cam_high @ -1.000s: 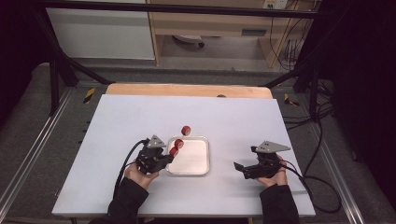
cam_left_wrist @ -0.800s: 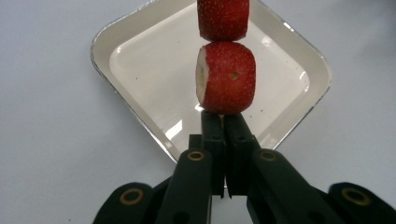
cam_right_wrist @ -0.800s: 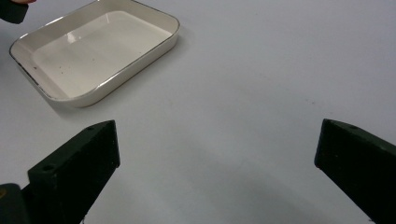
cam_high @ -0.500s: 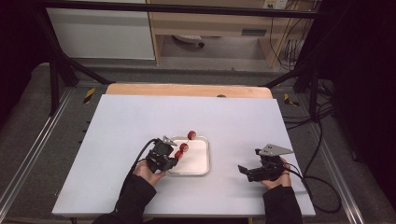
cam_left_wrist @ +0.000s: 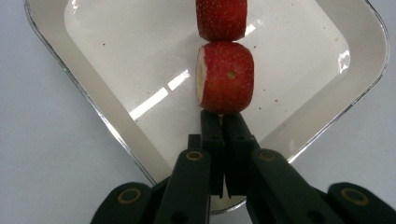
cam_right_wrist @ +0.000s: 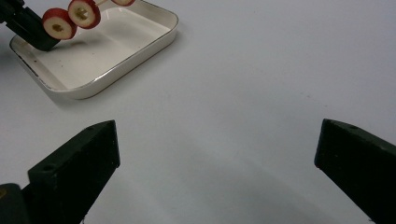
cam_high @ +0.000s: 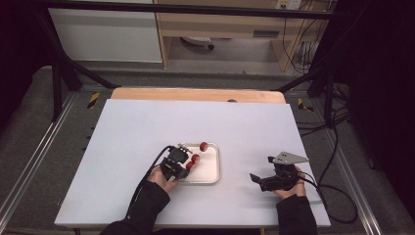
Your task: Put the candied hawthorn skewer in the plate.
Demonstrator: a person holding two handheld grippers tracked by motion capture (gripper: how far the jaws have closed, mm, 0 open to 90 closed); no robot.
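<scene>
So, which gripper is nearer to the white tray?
Left. The left gripper is over the white tray; the right gripper is beside it, apart.

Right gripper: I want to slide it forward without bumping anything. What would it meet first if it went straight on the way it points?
The right gripper has its fingers open over bare table. Straight ahead looks free; the tray with the skewered strawberry pieces lies off to one side, though depth is hard to judge.

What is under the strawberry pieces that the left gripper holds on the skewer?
Under the strawberry pieces is the white tray, bare and glossy with small specks. The left gripper covers the tray's near corner, and the fruit hides the skewer inside it.
</scene>
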